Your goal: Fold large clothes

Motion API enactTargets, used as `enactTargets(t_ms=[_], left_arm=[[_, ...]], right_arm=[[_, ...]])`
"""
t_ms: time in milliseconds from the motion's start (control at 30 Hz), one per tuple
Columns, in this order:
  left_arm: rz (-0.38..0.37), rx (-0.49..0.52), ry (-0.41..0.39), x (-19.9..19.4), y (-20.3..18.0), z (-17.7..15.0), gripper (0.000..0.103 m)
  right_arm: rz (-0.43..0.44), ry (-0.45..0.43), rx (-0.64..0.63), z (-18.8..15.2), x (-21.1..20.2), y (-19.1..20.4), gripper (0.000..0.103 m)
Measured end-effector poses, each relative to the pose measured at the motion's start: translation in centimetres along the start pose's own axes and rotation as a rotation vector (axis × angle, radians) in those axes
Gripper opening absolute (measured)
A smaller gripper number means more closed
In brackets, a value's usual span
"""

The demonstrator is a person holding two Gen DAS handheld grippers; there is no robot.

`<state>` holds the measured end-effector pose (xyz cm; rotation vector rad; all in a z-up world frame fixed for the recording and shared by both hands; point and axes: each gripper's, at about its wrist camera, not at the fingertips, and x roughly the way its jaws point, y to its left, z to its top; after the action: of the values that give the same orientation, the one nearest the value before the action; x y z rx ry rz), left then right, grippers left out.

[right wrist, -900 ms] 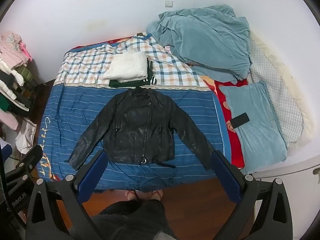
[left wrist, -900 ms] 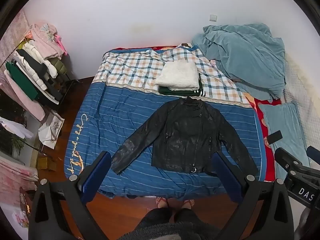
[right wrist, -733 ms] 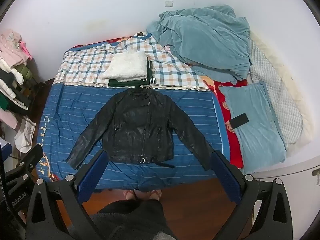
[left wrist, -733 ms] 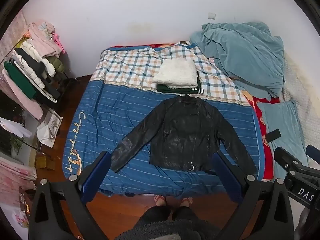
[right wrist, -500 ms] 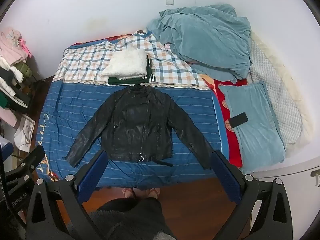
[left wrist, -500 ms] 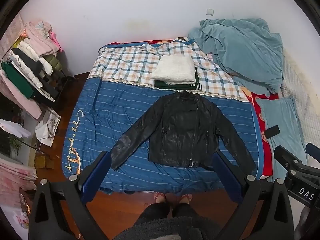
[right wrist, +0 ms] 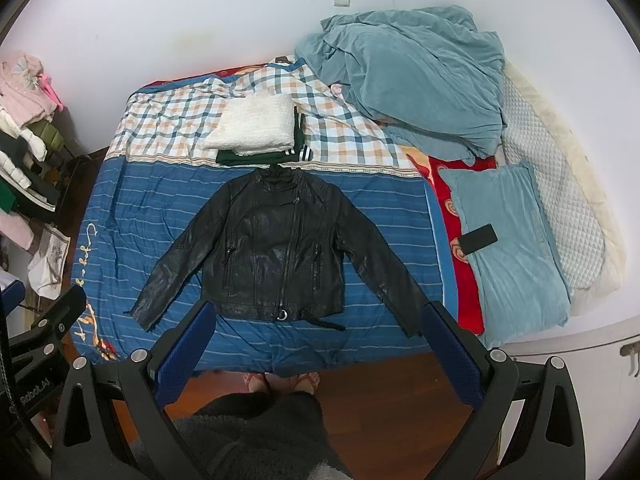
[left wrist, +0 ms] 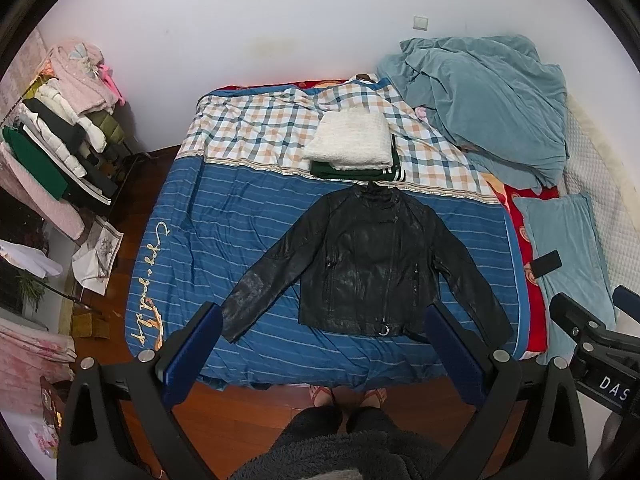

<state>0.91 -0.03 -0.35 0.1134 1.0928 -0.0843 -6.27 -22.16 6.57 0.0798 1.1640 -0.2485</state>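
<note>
Left wrist view: left gripper (left wrist: 320, 344) tilts down, jaws spread, empty. One jacket (left wrist: 362, 266) lies flat at frame centre.

Right wrist view: right gripper (right wrist: 318, 340) likewise released above jacket (right wrist: 276, 250); seemingly two folded garments (right wrist: 256, 130) stacked beyond.

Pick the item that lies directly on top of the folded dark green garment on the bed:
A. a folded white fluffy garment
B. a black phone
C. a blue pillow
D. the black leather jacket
A: the folded white fluffy garment rests on the dark green garment, whose edge shows beneath it.

White wall (left wrist: 280, 20), reddish wood floor (right wrist: 380, 392), bed (left wrist: 224, 216), clothes rack (left wrist: 52, 148)
</note>
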Motion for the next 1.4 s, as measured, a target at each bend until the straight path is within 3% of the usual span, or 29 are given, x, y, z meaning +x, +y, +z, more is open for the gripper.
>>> enactTargets(t_ms=[1400], left_arm=[[-0.002,0.002,-0.018,-0.1,-0.3,1.0,0.103]], right_arm=[[-0.002,-0.006,-0.007,1.6,-0.6,1.0,0.103]])
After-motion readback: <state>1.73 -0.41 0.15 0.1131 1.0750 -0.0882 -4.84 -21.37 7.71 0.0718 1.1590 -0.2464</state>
